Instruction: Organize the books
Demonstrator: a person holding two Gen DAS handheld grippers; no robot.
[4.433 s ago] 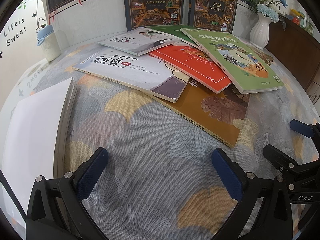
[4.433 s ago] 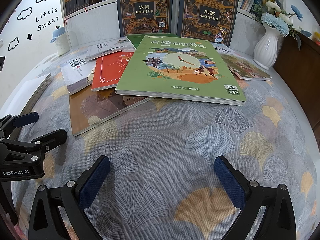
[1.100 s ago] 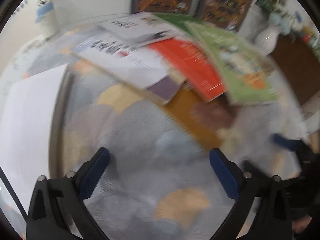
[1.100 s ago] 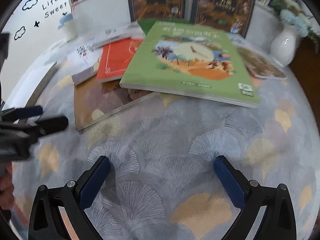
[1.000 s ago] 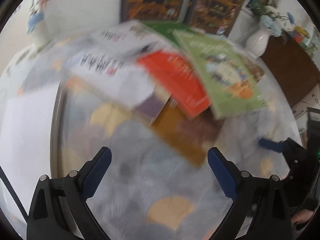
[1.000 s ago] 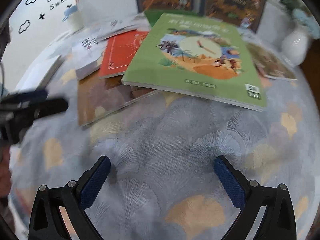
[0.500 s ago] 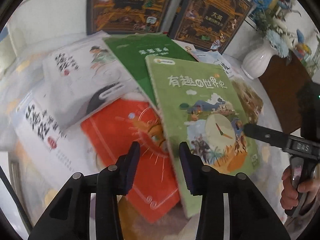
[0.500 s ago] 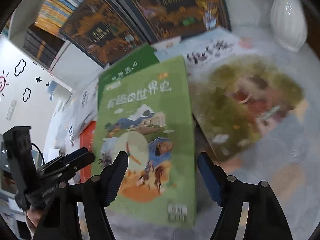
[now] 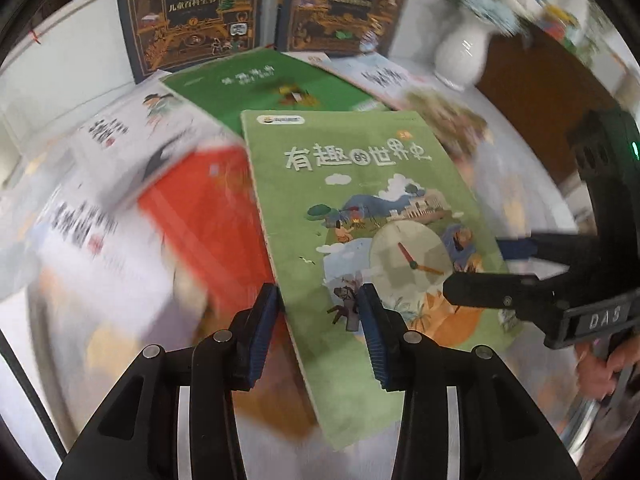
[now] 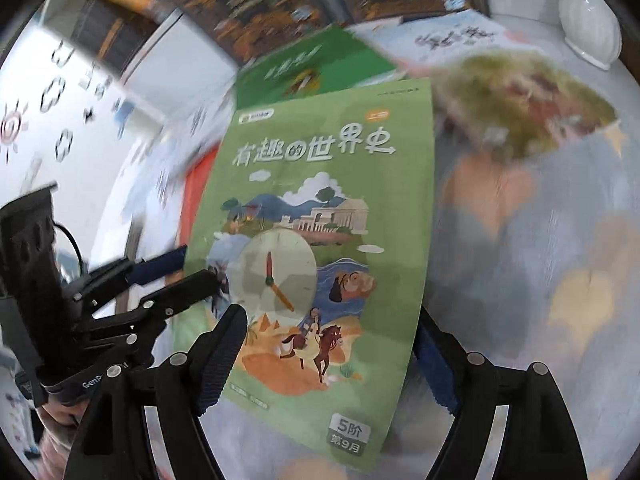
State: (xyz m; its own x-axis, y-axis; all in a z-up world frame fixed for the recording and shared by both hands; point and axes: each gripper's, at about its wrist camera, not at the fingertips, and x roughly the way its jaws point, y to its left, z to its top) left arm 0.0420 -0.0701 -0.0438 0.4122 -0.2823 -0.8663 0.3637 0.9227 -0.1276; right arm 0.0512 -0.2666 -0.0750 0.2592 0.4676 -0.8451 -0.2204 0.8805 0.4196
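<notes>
A light green book with a clock picture (image 9: pixel 360 216) lies topmost on a spread of books and looks sharp against the blurred background. My left gripper (image 9: pixel 318 294) is shut on its left edge, one pad on the cover and the other at the edge. Seen from the right wrist, this gripper (image 10: pixel 176 270) pinches the same edge. My right gripper (image 10: pixel 330 316) straddles the book's (image 10: pixel 328 208) right edge. Its jaws are opening, with one finger over the cover, the other beneath the edge, and a gap around the thin book.
Under the green book lie a red book (image 9: pixel 208 208), a dark green one (image 9: pixel 272 80) and white ones (image 9: pixel 132 128). Two dark encyclopedias (image 9: pixel 188 8) stand at the back. A white vase (image 9: pixel 460 56) and a dark cabinet (image 9: pixel 532 92) are to the right.
Both grippers moved forward from the bare tablecloth onto the light green book. The left jaws went from wide to narrow on its left edge. The right jaws narrowed around its right edge.
</notes>
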